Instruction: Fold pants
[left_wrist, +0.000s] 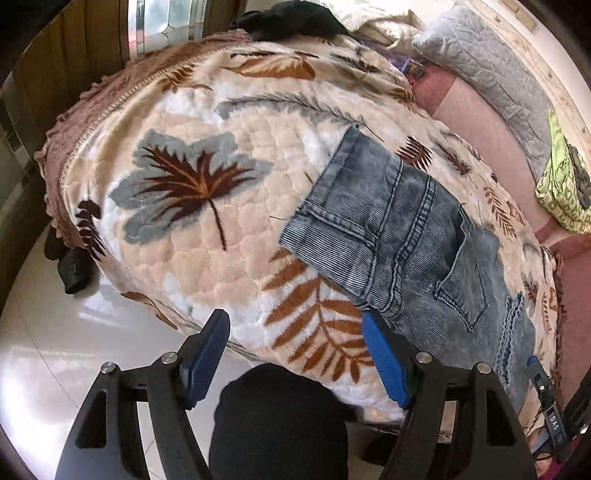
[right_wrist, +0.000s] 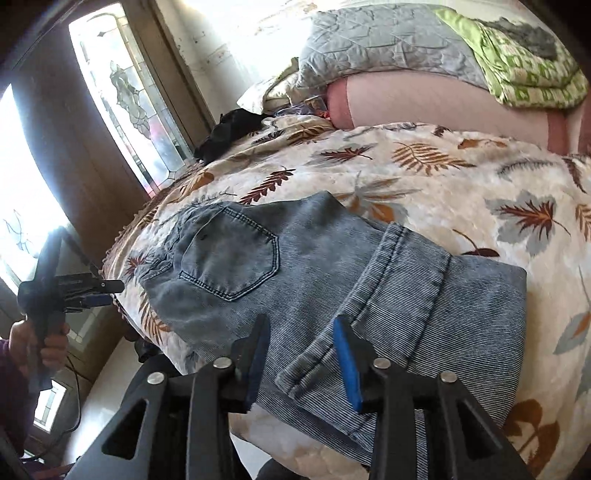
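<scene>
The left gripper (left_wrist: 295, 354) fingers stand wide and empty; the right gripper (right_wrist: 303, 354) fingers, narrower, straddle the folded pants (right_wrist: 332, 280) unpinched.

Leaf-print blanket (left_wrist: 207, 236), folded jeans (left_wrist: 413, 251) on it

A bed fills the room, covered by a cream blanket (left_wrist: 229, 236) printed with brown and grey leaves. Against the pale wall (right_wrist: 236, 40) lie a grey quilted pillow (right_wrist: 376, 48) and a green patterned cloth (right_wrist: 524, 70). Bright daylight comes through leaded glass panes (right_wrist: 122, 99) in a brown wooden frame. The floor (left_wrist: 48, 343) is glossy white tile.
</scene>
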